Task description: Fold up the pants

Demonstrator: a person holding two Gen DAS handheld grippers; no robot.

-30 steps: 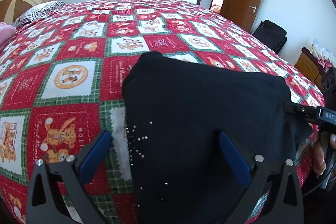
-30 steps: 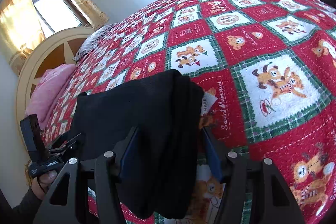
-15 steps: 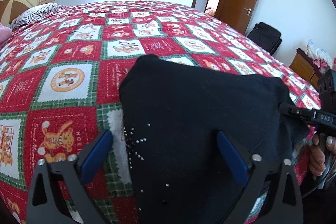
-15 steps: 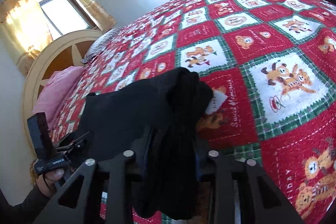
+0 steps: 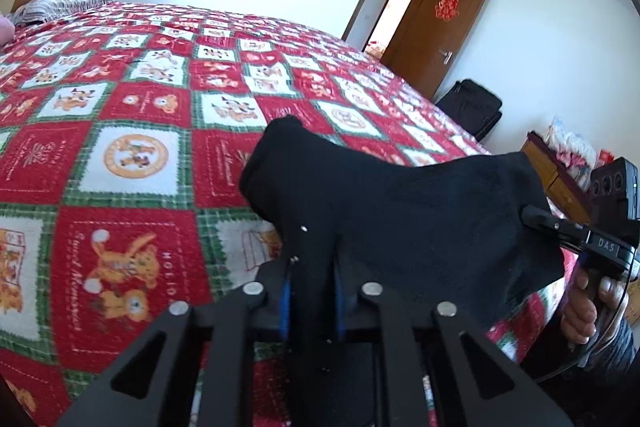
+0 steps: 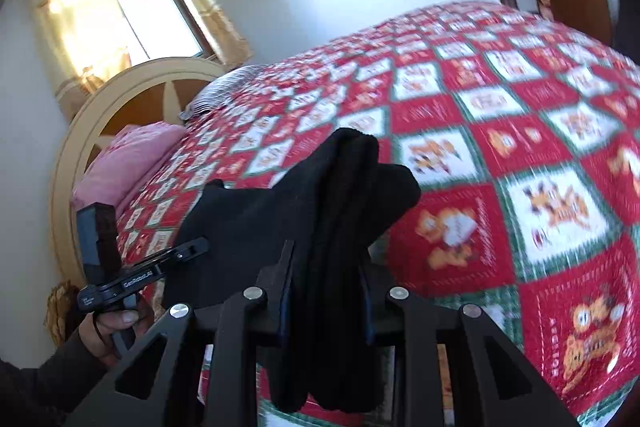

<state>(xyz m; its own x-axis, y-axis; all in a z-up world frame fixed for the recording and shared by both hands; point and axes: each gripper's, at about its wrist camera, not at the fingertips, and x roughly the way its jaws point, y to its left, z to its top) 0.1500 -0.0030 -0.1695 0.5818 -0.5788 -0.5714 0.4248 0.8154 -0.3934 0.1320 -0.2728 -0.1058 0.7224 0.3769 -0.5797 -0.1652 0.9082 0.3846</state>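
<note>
The black pants (image 5: 400,211) are a folded bundle raised off the near edge of the bed, stretched between both grippers. In the left wrist view my left gripper (image 5: 310,267) is shut on the bundle's near left end, with fabric pinched between the blue pads. My right gripper (image 5: 536,217) grips the far right end, a hand under it. In the right wrist view my right gripper (image 6: 326,267) has its jaws closing on a thick stack of pants (image 6: 280,211) layers, pads pressing the cloth. The left gripper (image 6: 200,245) shows at the left, held by a hand.
A red, white and green checked quilt (image 5: 120,155) covers the bed. A pink pillow (image 6: 128,159) lies by the round headboard (image 6: 120,99). A brown door (image 5: 436,31), a black bag (image 5: 472,107) and a wooden cabinet (image 5: 556,171) stand to the right.
Both grippers went from open around the pants to clamped on them. The bundle has lifted off the quilt and both views have tilted upward.
</note>
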